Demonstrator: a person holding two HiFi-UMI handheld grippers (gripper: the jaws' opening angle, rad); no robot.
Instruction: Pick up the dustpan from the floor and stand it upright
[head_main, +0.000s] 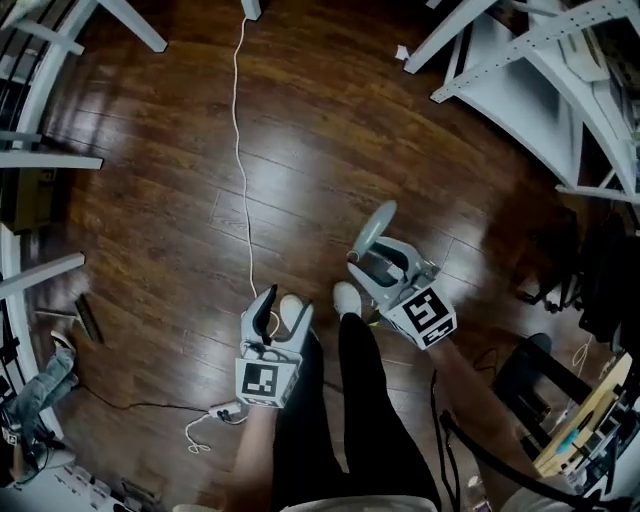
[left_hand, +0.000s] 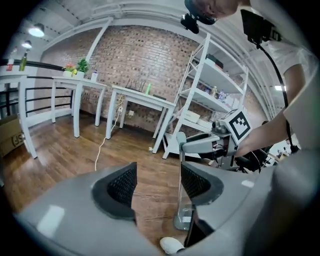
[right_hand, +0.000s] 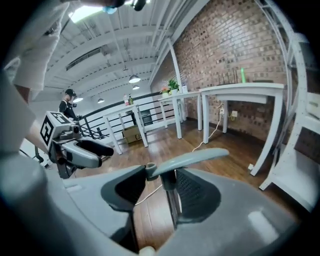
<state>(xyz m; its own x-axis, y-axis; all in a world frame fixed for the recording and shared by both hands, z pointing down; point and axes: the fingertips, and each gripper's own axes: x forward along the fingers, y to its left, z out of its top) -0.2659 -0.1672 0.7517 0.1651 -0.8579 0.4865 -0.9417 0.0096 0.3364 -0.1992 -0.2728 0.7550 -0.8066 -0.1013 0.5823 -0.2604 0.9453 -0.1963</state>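
While the right gripper is clamping its thin pole under the flat paddle grip, the grey long-handled dustpan is standing upright beside a white shoe; the left gripper is gaping, empty.

Grey claws, black trousers
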